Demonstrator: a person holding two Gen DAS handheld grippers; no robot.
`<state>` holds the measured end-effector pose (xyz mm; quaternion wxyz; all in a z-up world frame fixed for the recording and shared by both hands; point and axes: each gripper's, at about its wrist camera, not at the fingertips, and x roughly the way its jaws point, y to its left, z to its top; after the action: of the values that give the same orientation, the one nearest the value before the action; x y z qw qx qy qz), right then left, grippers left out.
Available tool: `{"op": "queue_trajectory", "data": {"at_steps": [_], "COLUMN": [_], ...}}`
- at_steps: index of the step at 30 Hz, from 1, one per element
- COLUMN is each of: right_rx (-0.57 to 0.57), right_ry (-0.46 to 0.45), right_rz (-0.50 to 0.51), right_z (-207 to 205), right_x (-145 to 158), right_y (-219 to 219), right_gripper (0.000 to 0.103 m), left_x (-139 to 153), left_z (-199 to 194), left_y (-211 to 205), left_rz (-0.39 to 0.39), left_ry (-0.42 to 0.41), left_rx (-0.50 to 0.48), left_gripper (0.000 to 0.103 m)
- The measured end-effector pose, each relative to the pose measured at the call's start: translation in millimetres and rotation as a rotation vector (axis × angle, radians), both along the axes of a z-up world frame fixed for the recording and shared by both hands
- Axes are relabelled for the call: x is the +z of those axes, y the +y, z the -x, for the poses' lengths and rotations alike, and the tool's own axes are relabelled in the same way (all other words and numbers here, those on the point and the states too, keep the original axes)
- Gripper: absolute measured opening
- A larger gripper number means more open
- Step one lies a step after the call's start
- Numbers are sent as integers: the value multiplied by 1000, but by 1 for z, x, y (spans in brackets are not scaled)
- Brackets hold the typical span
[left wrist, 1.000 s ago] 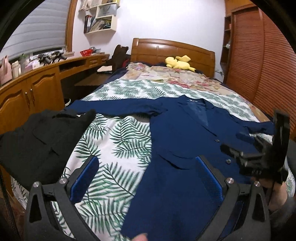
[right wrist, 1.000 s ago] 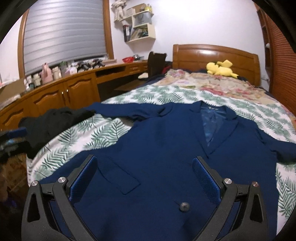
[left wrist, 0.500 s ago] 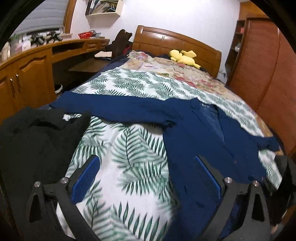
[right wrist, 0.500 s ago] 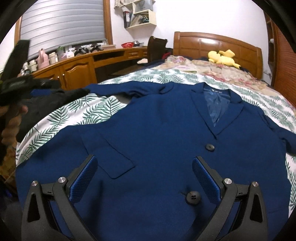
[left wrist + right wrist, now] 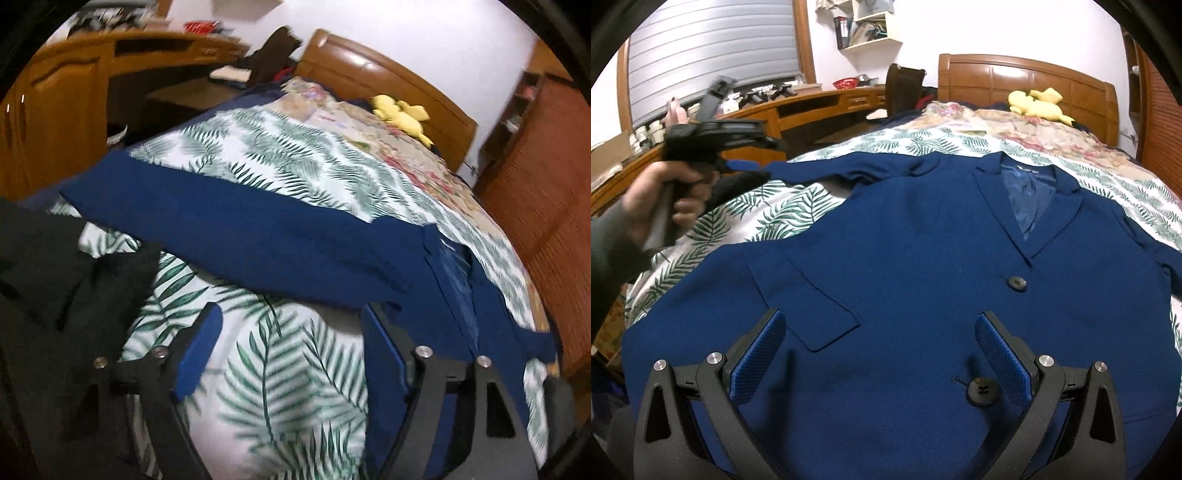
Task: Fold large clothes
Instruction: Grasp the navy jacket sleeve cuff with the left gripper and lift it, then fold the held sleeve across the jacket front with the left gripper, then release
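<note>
On the bed (image 5: 820, 206), over a palm-leaf cover, one navy jacket (image 5: 905, 280) lay face up — two buttons showing, one sleeve (image 5: 221, 225) stretched toward one black garment (image 5: 55, 288). The left tongs (image 5: 291, 350) gaped wide near that sleeve; the right tongs (image 5: 879, 354) hung wide and empty above the jacket's front.

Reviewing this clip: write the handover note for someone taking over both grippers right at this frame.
Left gripper: open, empty, over the leaf-print bedspread, pointed at the jacket's outstretched sleeve.
Right gripper: open, empty, above the lower front of the navy jacket, near the bottom button.
The jacket lies face up, flat and buttoned on the bed, collar toward the headboard. A black garment sits at the bed's left edge.
Done: jacket spread out.
Left: every fold; the sleeve looks like the likely start.
</note>
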<state>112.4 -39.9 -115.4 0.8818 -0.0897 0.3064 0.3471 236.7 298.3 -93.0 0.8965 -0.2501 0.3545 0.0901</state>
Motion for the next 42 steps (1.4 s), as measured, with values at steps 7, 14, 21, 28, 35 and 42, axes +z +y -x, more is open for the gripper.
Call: {"op": "queue_trajectory", "data": {"at_steps": [7, 14, 21, 28, 35, 42], "right_rx": [2, -3, -4, -9, -10, -37], "right_ry": [-7, 5, 5, -1, 21, -14], "right_rz": [0, -9, -10, -15, -41, -50], "right_z": [1, 0, 0, -1, 2, 2], "right_x": [0, 0, 0, 0, 13, 26], "right_y": [0, -1, -1, -3, -18, -35], "right_gripper": [103, 103, 103, 103, 103, 103], "left_x": [-36, -51, -53, 3, 61, 66], "left_z": [-33, -51, -69, -63, -40, -13], "left_y": [21, 22, 24, -24, -107, -170], "left_rz": [75, 55, 40, -140, -233, -347], "left_ry": [65, 120, 130, 75, -5, 27], "left_rx": [92, 85, 86, 15, -142, -253], "left_gripper": [68, 41, 5, 0, 0, 0]}}
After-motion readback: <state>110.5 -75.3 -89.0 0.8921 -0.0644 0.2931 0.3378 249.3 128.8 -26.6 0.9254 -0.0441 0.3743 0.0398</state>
